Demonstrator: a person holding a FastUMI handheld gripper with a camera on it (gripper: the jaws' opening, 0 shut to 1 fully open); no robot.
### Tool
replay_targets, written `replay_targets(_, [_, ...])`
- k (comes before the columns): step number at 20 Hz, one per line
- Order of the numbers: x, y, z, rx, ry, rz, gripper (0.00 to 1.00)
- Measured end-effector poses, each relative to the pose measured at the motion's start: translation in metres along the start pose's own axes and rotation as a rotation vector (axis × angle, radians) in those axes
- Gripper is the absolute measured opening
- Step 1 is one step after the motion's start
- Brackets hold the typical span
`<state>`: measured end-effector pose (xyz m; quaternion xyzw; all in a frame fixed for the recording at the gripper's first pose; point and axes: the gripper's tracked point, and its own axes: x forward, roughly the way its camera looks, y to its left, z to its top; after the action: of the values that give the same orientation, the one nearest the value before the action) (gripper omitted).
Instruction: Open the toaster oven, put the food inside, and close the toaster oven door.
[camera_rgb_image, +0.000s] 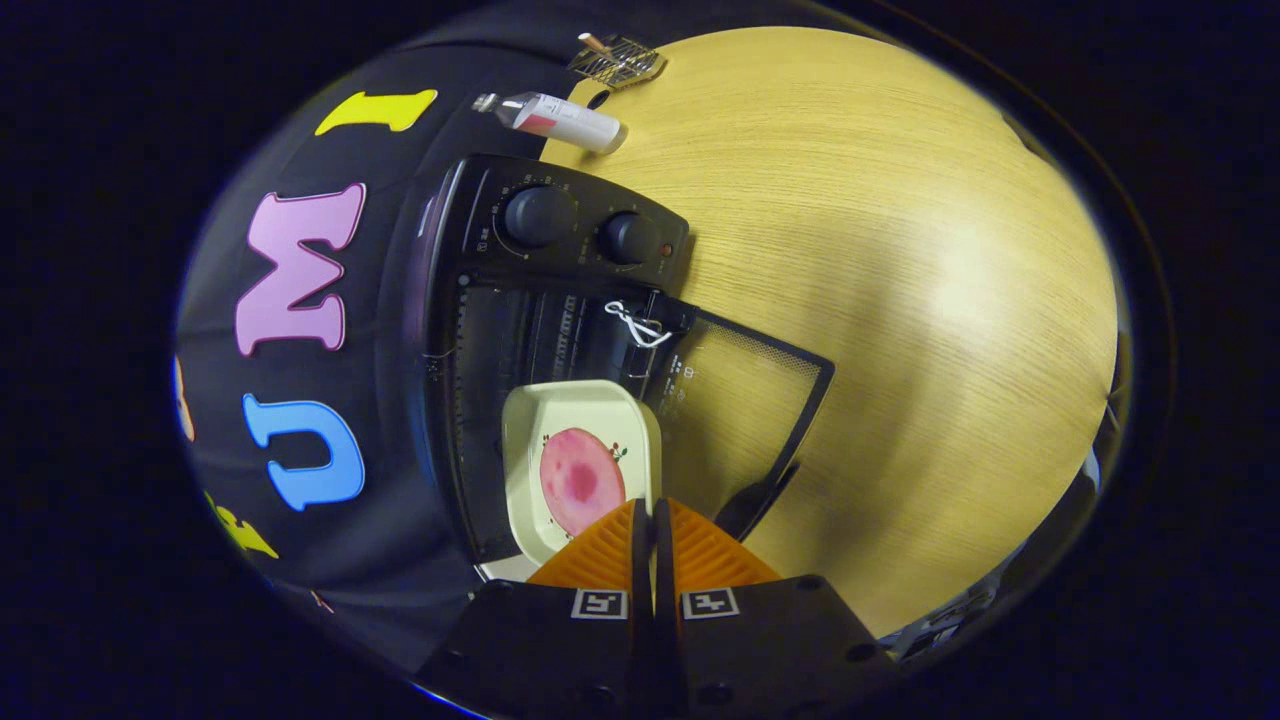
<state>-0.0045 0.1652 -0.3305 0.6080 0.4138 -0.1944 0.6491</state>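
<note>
The black toaster oven stands on the wooden table with its glass door swung fully open and lying flat; the door handle is just beside my fingers. A cream square plate carrying a round pink slice of food sits partly inside the oven's dark opening. My gripper is shut on the plate's near rim, with the fingers pressed almost together over its edge.
A white cord loop hangs at the corner of the oven's opening. Beyond the oven lie a white bottle and a small wire rack. The round wooden table stretches wide past the door.
</note>
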Motion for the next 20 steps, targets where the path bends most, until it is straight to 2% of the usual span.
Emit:
replay_targets(5, [0.029, 0.016, 0.008, 0.102, -0.108, -0.035, 0.06])
replay_targets(11, [0.056, 0.027, -0.001, 0.228, -0.157, -0.053, 0.06])
replay_targets(17, [0.072, 0.040, -0.001, 0.255, -0.216, -0.054, 0.06])
replay_targets(20, [0.078, 0.048, 0.002, 0.263, -0.228, -0.027, 0.08])
